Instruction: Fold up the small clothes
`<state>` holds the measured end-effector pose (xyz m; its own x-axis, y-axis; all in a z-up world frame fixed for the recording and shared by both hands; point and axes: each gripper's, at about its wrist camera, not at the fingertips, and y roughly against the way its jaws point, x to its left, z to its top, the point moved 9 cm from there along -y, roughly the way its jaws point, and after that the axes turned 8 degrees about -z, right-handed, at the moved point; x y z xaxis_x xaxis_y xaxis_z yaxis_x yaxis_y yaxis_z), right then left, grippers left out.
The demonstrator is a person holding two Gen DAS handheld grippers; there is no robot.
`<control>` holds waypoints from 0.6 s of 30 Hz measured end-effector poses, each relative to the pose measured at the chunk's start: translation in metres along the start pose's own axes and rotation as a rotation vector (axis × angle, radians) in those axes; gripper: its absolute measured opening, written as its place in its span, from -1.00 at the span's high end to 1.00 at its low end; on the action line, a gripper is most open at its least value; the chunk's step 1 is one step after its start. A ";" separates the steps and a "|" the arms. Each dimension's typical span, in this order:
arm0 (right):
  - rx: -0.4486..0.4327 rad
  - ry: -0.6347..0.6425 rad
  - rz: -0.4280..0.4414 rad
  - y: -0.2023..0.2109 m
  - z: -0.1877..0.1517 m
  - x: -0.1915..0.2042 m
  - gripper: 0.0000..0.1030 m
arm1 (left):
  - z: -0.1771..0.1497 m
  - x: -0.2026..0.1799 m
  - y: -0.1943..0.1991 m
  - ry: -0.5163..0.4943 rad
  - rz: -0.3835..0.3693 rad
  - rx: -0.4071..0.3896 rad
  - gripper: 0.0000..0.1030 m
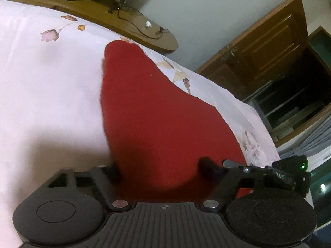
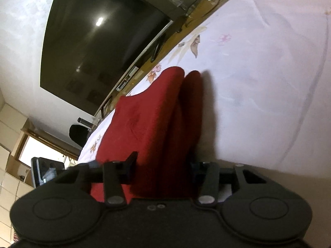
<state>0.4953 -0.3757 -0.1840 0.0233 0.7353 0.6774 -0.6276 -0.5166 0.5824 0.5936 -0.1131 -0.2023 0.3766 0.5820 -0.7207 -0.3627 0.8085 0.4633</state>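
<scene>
A red garment (image 1: 157, 107) lies on a white flowered bed sheet (image 1: 51, 93), with its narrow end pointing away from me. My left gripper (image 1: 161, 168) sits low at its near end, jaws wide apart, and red cloth bulges up between the fingers. In the right wrist view the same garment (image 2: 149, 119) shows a raised lengthwise fold that casts a shadow on the sheet (image 2: 269, 82). My right gripper (image 2: 163, 162) straddles the near end of that fold, jaws apart. The fingertips are partly buried in cloth.
A low wooden cabinet (image 1: 124, 20) with cables runs along the bed's far side. A dark TV screen (image 2: 99, 47) stands on it. A brown wooden door (image 1: 269, 47) is at the right. A black device with a green light (image 1: 289, 173) sits beside my left gripper.
</scene>
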 end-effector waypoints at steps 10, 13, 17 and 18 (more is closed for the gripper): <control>-0.078 0.092 -0.046 0.028 -0.003 0.036 0.34 | 0.007 -0.007 0.031 0.015 -0.098 -0.052 0.11; -0.090 0.120 -0.039 0.033 -0.006 0.062 0.34 | 0.013 -0.006 0.061 0.003 -0.119 -0.073 0.11; -0.082 0.138 0.000 0.020 -0.015 0.104 0.34 | 0.021 0.010 0.116 -0.012 -0.092 -0.097 0.11; -0.077 0.142 0.013 0.013 -0.018 0.115 0.34 | 0.023 0.018 0.133 -0.013 -0.079 -0.106 0.11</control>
<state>0.4753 -0.2897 -0.1061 -0.0923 0.7860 0.6113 -0.6853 -0.4955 0.5336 0.5714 0.0067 -0.1418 0.4179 0.5188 -0.7458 -0.4194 0.8384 0.3482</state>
